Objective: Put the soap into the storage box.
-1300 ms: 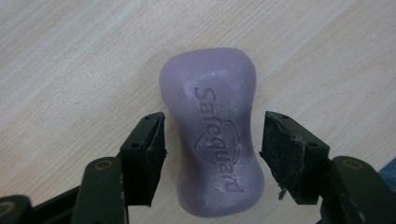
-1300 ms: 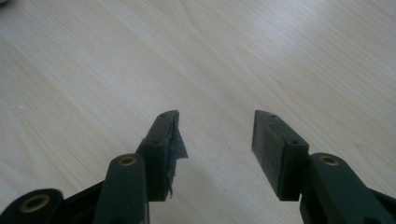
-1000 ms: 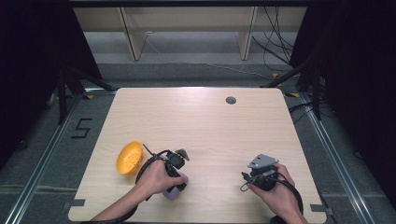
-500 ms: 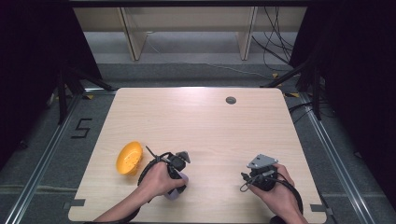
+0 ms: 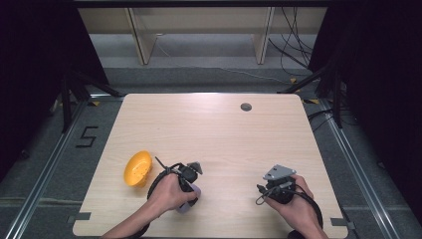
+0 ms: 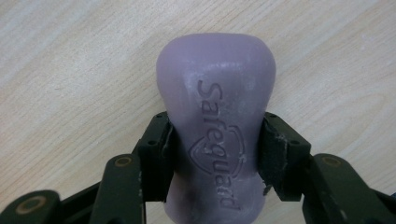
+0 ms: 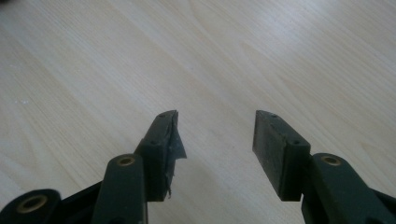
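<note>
1. Left gripper (image 6: 212, 154) pinches the soap (image 6: 215, 112) at its narrow waist, a pad pressed to each side, over bare table (image 6: 70, 70).
2. Soap looks hard, smooth and likely slippery; the waist is the sensible hold, since the wider end can't easily slide through.
3. Right gripper (image 7: 215, 140) is spread apart, holding nothing, above bare wood; its left pad looks torn.
4. High view: soap (image 5: 186, 205) sits near the front edge, just right of the yellow bowl (image 5: 138, 168).

"Safeguard" is embossed on the purple soap bar (image 6: 215, 140) (shield logo too); floor marking (image 5: 87, 136) reads "5".
</note>
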